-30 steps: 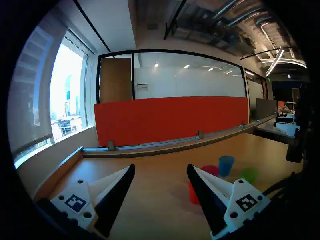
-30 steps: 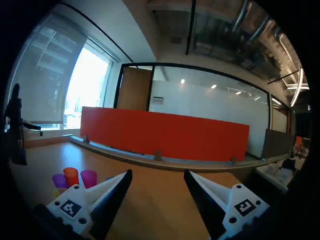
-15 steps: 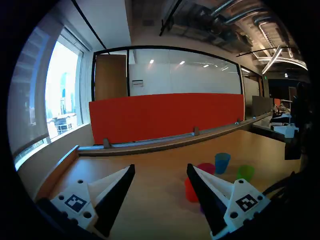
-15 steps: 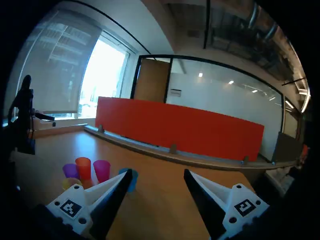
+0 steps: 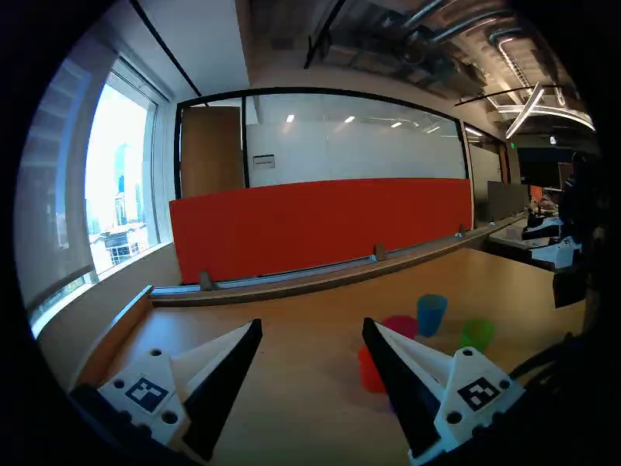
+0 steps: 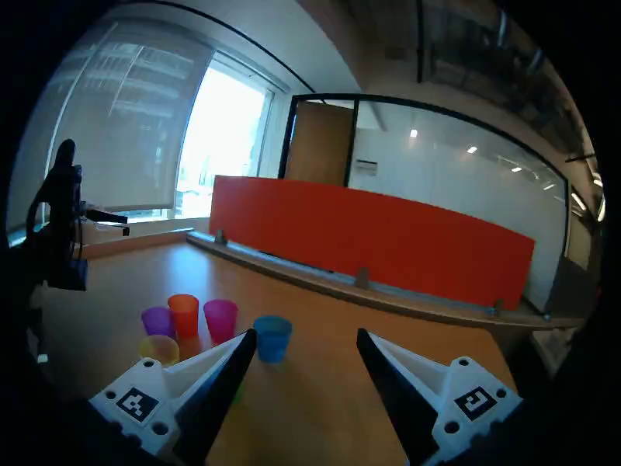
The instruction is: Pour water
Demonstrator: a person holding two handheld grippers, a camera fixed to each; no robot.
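Showing a wooden table (image 5: 310, 412) with small plastic cups; places are given from the blue cup (image 6: 272, 338).

Right gripper view: the right gripper (image 6: 306, 332) hangs above the table (image 6: 310, 412), its two fingers spread wide with nothing between them. Each finger carries one square marker, two in all. Five cups stand in plain sight. The blue cup is upright, just past the tip of the picture-left finger and clear of it. The pink cup (image 6: 220, 320) is just beside it on the picture's left, the orange cup (image 6: 184, 313) beyond the pink one, and the purple cup (image 6: 157, 320) beyond that. The yellow cup (image 6: 159, 349) sits nearer the camera than the purple one. A green sliver beside the finger is too hidden to identify.

Left gripper view: the left gripper (image 5: 310, 321) is likewise spread and empty, with two fingers and two markers. Four cups are clear here. The blue cup (image 5: 431, 313) has the pink cup (image 5: 400, 325) touching or nearly so on one side and the green cup (image 5: 477, 334) near on the other. The orange cup (image 5: 369, 369) is nearer the camera, partly hidden by a finger.

One red screen (image 5: 318, 225) (image 6: 372, 241) stands well behind the blue cup.
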